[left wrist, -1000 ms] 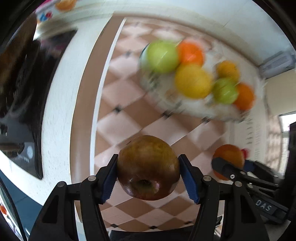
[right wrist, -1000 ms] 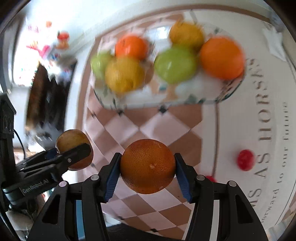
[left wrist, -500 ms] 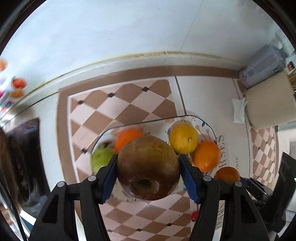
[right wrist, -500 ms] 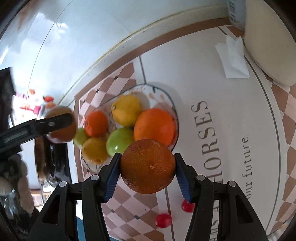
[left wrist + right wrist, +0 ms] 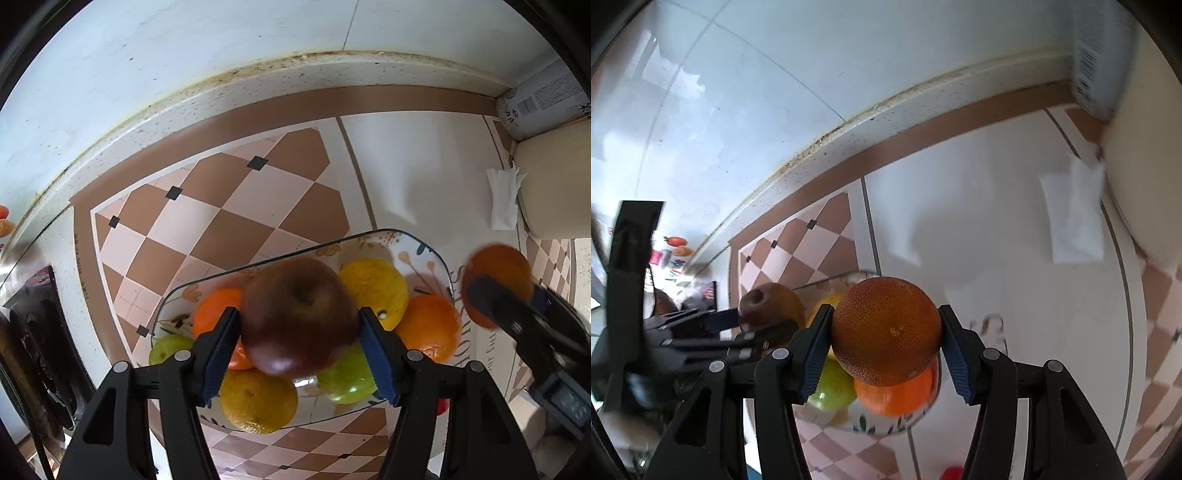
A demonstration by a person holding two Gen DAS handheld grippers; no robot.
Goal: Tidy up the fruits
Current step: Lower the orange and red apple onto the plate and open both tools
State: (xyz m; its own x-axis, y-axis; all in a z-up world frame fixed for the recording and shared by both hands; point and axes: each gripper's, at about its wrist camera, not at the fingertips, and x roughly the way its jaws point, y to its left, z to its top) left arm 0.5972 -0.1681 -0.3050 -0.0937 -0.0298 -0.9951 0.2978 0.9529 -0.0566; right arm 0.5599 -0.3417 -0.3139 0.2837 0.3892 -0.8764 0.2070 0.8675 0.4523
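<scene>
My left gripper [image 5: 299, 350] is shut on a dark red-brown apple [image 5: 299, 314] and holds it above the flowered fruit plate [image 5: 424, 258]. The plate holds several fruits: oranges [image 5: 428, 328], a lemon [image 5: 373, 288], green apples [image 5: 347, 380] and a yellow citrus [image 5: 258, 402]. My right gripper [image 5: 884, 349] is shut on a dark orange [image 5: 886, 328] above the plate's right side [image 5: 886, 424]. The right gripper with the orange also shows in the left wrist view [image 5: 495, 284]. The left gripper with the apple shows in the right wrist view [image 5: 768, 306].
The checkered and white tablecloth [image 5: 229, 206] runs up to a tiled wall [image 5: 221, 44]. A cream container [image 5: 554, 181], a folded white napkin [image 5: 502, 199] and a labelled pack [image 5: 539, 99] stand at the far right. A dark stove [image 5: 33, 350] lies left. Small red items [image 5: 953, 472] lie nearby.
Both grippers have moved in over the plate with their fruit still held. The left view now looks down on the plate, with the apple's stem side turned up.
</scene>
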